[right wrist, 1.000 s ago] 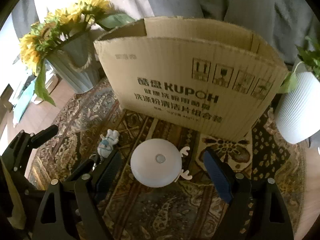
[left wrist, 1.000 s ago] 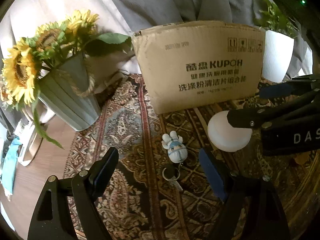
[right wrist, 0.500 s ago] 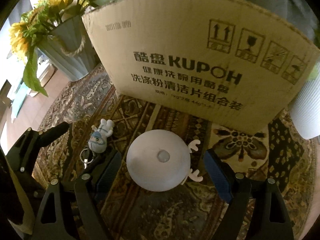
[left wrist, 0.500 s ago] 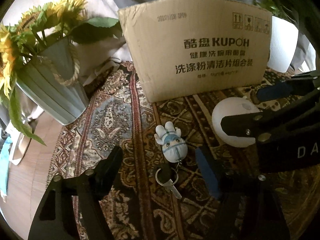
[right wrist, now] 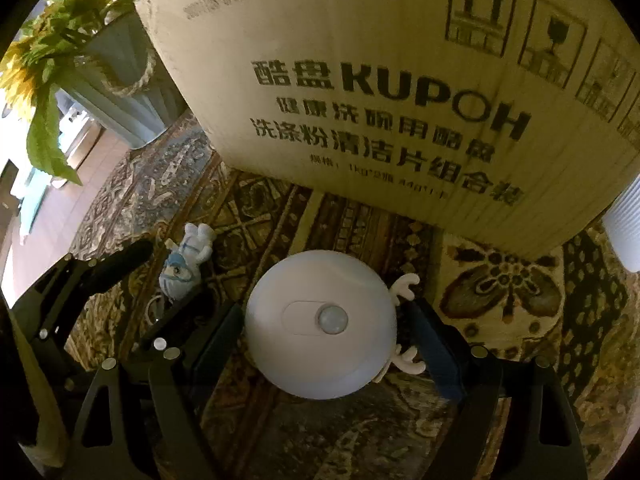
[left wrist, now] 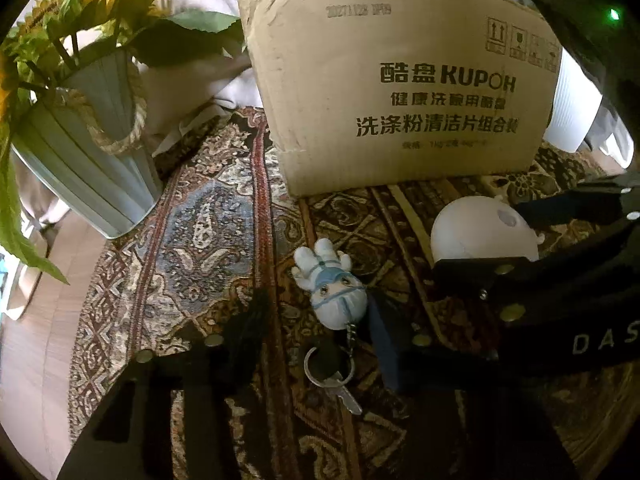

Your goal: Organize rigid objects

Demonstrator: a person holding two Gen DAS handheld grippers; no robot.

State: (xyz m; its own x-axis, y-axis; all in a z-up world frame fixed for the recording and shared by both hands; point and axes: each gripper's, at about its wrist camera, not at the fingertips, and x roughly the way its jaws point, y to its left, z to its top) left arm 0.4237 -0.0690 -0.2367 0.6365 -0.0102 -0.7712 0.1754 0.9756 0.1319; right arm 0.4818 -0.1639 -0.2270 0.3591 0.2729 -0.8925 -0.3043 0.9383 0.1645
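White round lamp (right wrist: pixel 320 324) lies on the rug (right wrist: pixel 500 300) between the right tongs (right wrist: pixel 328 344), jaws apart. Left tongs (left wrist: pixel 320 332) have just been closing around the doll keychain (left wrist: pixel 332 284), not yet clamped. Cardboard box (right wrist: pixel 380 100) stands beyond.

The patterned rug (left wrist: pixel 208 240) holds a cardboard box (left wrist: pixel 400 92), a flower pot (left wrist: pixel 88 168), a toy keychain (left wrist: pixel 336 292) and a round white light (right wrist: pixel 320 324)

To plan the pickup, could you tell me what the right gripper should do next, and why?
Probably close the right gripper: its open jaws already straddle the lamp on the rug, and the pads seem not to press it yet.
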